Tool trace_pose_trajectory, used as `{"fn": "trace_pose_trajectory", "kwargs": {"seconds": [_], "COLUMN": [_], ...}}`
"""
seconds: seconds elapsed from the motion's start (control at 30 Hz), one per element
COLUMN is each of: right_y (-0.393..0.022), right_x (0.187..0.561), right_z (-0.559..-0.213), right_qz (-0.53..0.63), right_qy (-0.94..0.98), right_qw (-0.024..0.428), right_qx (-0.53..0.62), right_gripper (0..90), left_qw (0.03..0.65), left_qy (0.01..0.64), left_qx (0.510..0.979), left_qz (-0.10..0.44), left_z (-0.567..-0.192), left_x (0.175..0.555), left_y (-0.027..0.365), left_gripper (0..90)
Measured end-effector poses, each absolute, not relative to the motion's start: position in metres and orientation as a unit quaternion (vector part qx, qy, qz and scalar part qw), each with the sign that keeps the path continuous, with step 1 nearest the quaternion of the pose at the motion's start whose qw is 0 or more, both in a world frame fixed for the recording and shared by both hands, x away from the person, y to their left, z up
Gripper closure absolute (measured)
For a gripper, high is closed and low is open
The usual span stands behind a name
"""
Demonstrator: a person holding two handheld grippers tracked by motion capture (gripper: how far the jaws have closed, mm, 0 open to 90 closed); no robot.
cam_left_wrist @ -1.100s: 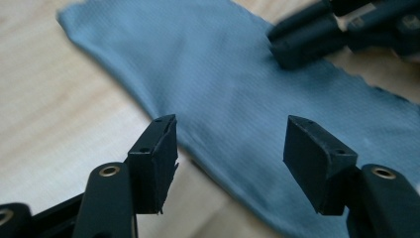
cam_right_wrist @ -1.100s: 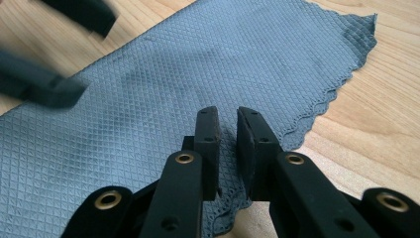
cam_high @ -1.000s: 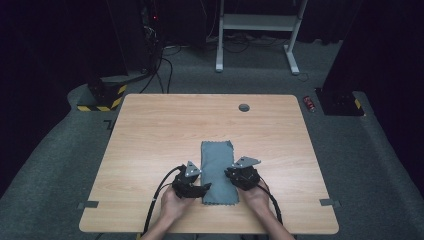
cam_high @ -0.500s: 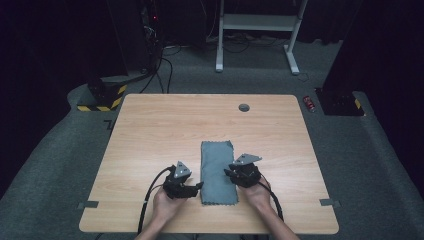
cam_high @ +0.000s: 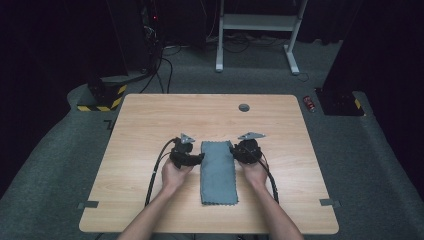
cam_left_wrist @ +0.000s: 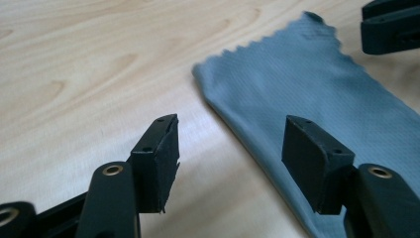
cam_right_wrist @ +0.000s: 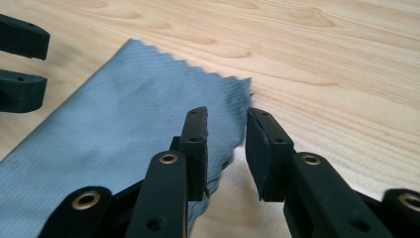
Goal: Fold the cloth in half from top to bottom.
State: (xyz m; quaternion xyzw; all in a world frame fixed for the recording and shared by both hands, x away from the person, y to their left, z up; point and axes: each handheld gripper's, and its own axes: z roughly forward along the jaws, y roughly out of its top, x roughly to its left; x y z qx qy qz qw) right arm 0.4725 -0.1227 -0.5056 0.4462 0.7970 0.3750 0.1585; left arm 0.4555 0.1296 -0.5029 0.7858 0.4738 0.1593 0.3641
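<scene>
A grey-blue cloth (cam_high: 218, 172) lies folded into a long strip on the wooden table (cam_high: 200, 115), its zigzag-cut far edge away from the person. My left gripper (cam_high: 196, 158) is at the strip's far left corner, open wide (cam_left_wrist: 230, 129), with the cloth's (cam_left_wrist: 317, 84) folded edge running between its jaws. My right gripper (cam_high: 236, 150) is at the far right corner. Its jaws (cam_right_wrist: 225, 116) stand a narrow gap apart over the cloth's (cam_right_wrist: 114, 129) right edge, one above the fabric, one above bare wood. Each gripper view also shows the other gripper: the right (cam_left_wrist: 391, 25) and the left (cam_right_wrist: 20, 67).
A small dark round grommet (cam_high: 243, 107) sits near the table's far edge. Beyond the table are a white desk frame (cam_high: 255, 30), floor cables, a yellow-black striped block (cam_high: 105, 100) and a red can (cam_high: 310, 103). Bare wood lies on both sides of the cloth.
Both grippers have moved away from the person along the cloth, from its near half up to its far corners. The cloth has stayed where it was.
</scene>
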Motion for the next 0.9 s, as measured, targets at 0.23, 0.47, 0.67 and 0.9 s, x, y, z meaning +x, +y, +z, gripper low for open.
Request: {"fn": "trace_pose_trajectory", "kwargs": {"seconds": [0.23,0.47,0.67,0.9], "right_y": [-0.118,-0.108,-0.105,-0.103], "right_x": [0.488,0.499,0.5,0.499], "right_z": [-0.509,-0.512,-0.515,-0.514], "right_qz": [0.364,0.341,0.326,0.327], "right_qy": [0.79,0.798,0.806,0.82], "right_qw": [0.156,0.151,0.171,0.158], "right_qx": [0.468,0.473,0.463,0.443], "right_gripper": [63.7,61.1,66.6,82.8], "left_qw": [0.343,0.341,0.332,0.329], "left_qy": [0.497,0.503,0.491,0.474], "left_qx": [0.782,0.78,0.788,0.799], "left_qz": [0.152,0.149,0.167,0.167], "left_z": [-0.51,-0.514,-0.514,-0.513], "left_x": [0.482,0.493,0.496,0.494], "left_y": [0.124,0.122,0.114,0.11], "left_gripper": [39.6,42.4,48.1,69.6]}}
